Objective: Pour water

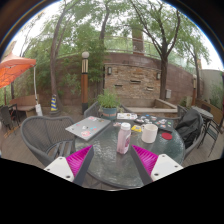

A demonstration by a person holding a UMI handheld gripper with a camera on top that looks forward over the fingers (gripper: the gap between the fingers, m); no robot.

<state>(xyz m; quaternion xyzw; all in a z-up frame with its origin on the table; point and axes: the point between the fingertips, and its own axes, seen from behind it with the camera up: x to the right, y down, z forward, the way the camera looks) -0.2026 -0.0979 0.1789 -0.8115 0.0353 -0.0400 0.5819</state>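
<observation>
On a round glass patio table (108,165) stands a clear bottle with a pink label (123,138), upright, just beyond my fingers and nearer the right one. A white cup (150,133) stands to its right, slightly farther back. My gripper (112,163) hangs over the table's near part with its two pink pads (79,160) spread wide and nothing between them.
A flat tablet-like book (88,127) lies on the table's left. Small items, one red (167,137), lie at the right. Metal mesh chairs (45,135) ring the table; a dark bag (189,128) sits on the right one. Planters, a stone wall and an orange umbrella (14,70) stand behind.
</observation>
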